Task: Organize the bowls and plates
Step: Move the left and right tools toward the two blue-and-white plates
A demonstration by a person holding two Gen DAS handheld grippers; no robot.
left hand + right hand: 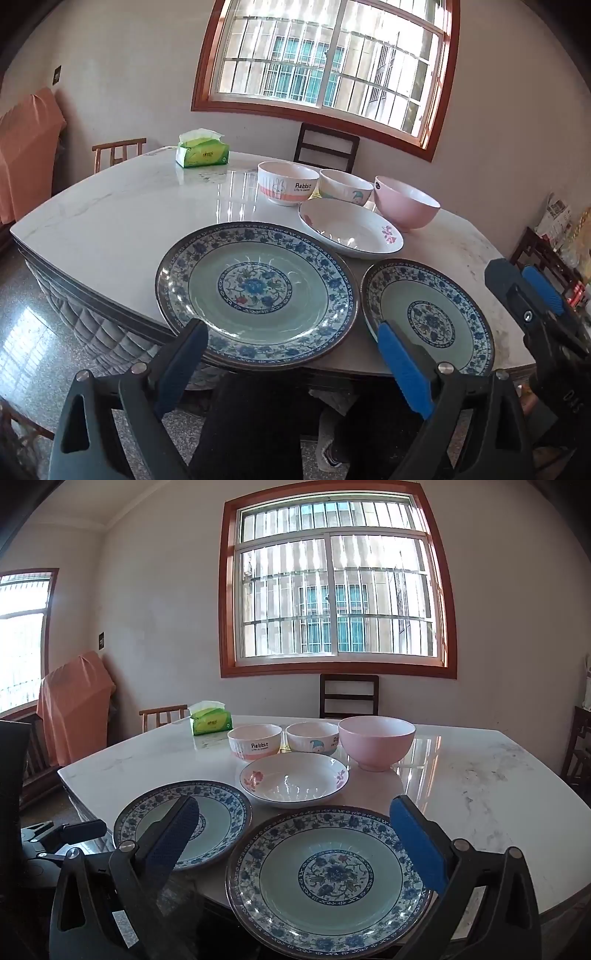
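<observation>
Two blue-patterned plates (256, 293), one white dish (351, 230), three bowls (287, 187).

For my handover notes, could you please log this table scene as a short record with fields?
plates: two blue-patterned plates at the near edge, left plate, right plate
shallow dish: white dish behind them
bowls: rabbit bowl, cartoon bowl, pink bowl in a back row
stacking: nothing stacked yet
left gripper: open, holds nothing
right gripper: open, holds nothing
other: tissue box on table
</observation>
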